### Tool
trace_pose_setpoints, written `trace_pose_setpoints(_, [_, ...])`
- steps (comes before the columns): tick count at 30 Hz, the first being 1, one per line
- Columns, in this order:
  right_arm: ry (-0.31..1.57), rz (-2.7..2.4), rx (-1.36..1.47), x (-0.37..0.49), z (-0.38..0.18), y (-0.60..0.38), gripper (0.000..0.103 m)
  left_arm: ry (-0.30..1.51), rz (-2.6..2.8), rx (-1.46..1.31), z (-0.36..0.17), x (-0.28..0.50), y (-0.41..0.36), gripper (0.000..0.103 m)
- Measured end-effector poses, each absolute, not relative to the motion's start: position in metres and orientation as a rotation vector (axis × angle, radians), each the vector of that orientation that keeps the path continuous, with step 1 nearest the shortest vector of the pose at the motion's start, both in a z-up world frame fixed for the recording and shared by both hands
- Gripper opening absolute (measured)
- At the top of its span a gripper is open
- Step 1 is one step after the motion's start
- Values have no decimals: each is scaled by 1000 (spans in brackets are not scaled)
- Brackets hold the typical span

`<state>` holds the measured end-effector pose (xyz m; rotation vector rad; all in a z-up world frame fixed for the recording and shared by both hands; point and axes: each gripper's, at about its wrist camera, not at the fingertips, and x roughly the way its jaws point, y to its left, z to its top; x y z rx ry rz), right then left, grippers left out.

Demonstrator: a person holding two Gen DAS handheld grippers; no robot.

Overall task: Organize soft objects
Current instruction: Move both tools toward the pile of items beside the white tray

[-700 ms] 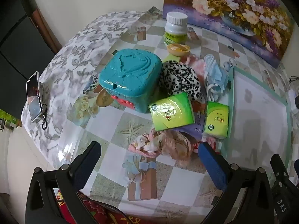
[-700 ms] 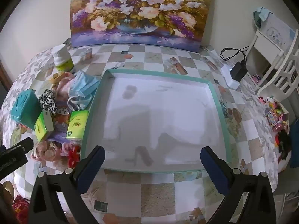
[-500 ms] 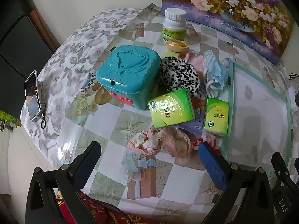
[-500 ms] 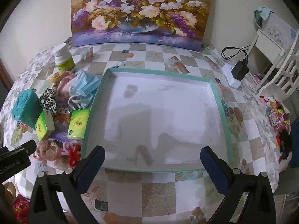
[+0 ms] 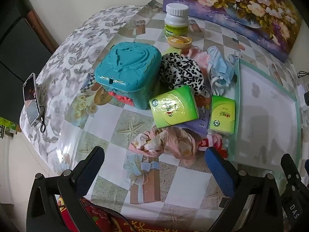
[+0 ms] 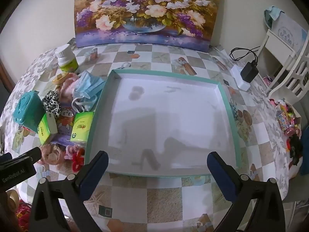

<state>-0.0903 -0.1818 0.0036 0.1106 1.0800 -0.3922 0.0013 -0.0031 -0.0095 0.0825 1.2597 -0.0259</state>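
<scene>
Your left claw [image 5: 154, 160] hangs wide open above the near edge of the checkered, plastic-covered table [image 5: 108, 123], gripping nothing, its blue pads well apart. Between and just beyond them lies the crumpled pink fabric bundle [image 5: 170, 143], with a red-and-white knitted piece [image 5: 212, 142] just to its right, beside the right pad. Farther in, a large green tissue pack [image 5: 173, 107] leans against the teal plastic lidded box [image 5: 128, 73], and a smaller green tissue pack [image 5: 223, 116] sits right beside the left rim of the tray. Behind the packs you have the black-and-white spotted cloth [image 5: 181, 71], a pale pink fluffy piece [image 5: 199, 55] and the light blue face masks [image 5: 220, 67], all bunched together and touching. Beyond them stand a white-capped bottle with a green label [image 5: 176, 22] and a small orange lidded cup [image 5: 179, 41]. A phone [image 5: 30, 98] lies at the far left edge of the table.

Your right claw [image 6: 157, 164] is also fully open and empty, poised over the near rim of the shallow white tray with a teal border [image 6: 228, 104]. The tray holds no objects; only shadows fall on it. The soft things are all heaped to the left of it. A flower painting [image 6: 146, 11] leans against the far wall, and a white power strip with a black plug [image 6: 243, 75] lies to the far right.
</scene>
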Motion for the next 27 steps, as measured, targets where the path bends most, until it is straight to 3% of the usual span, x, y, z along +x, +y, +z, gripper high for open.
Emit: trace_pose_setpoints(27, [1091,-377,95,-90,1,-178,103,1257,-31,97,-10,0,-8,103])
